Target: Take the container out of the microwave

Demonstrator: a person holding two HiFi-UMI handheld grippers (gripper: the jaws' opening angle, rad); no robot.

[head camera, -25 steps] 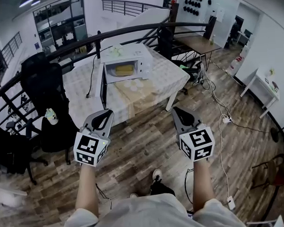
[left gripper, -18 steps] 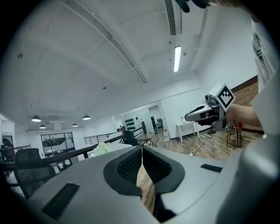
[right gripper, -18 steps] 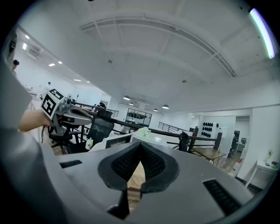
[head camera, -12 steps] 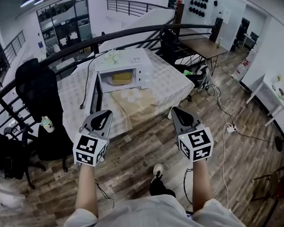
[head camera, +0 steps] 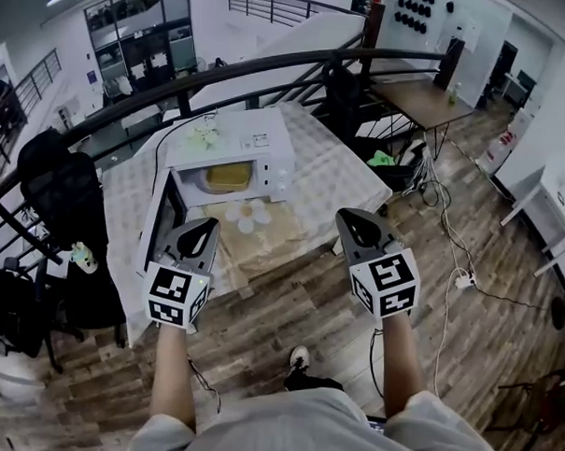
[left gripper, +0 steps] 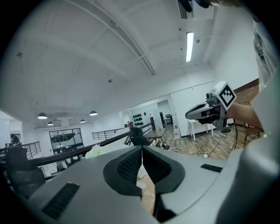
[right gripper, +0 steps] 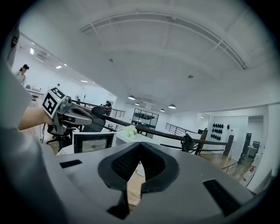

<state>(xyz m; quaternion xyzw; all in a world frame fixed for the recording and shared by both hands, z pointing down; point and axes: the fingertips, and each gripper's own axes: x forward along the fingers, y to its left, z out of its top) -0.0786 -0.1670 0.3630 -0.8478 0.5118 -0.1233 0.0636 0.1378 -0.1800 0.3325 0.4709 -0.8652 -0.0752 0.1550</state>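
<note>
A white microwave (head camera: 260,144) stands on the table with its door (head camera: 159,219) swung open to the left. Inside it sits a yellowish container (head camera: 225,177). In the head view both grippers are held up short of the table's near edge, well apart from the microwave. My left gripper (head camera: 202,231) points toward the open door, jaws closed tip to tip with nothing between them. My right gripper (head camera: 352,221) is level with it to the right, also shut and empty. The left gripper view shows the right gripper (left gripper: 204,112) alongside. The right gripper view shows the left gripper (right gripper: 75,114) and the microwave door (right gripper: 93,142).
The table (head camera: 332,176) has a checked cloth and a brown mat (head camera: 264,237) with small white pieces (head camera: 247,213) in front of the microwave. A pale green bundle (head camera: 203,134) lies on the microwave. A black office chair (head camera: 61,194) stands left; a dark railing (head camera: 285,63) curves behind.
The table and microwave have come nearer and lower in the head view as the person steps toward them. Both grippers keep their pose and stay shut.
</note>
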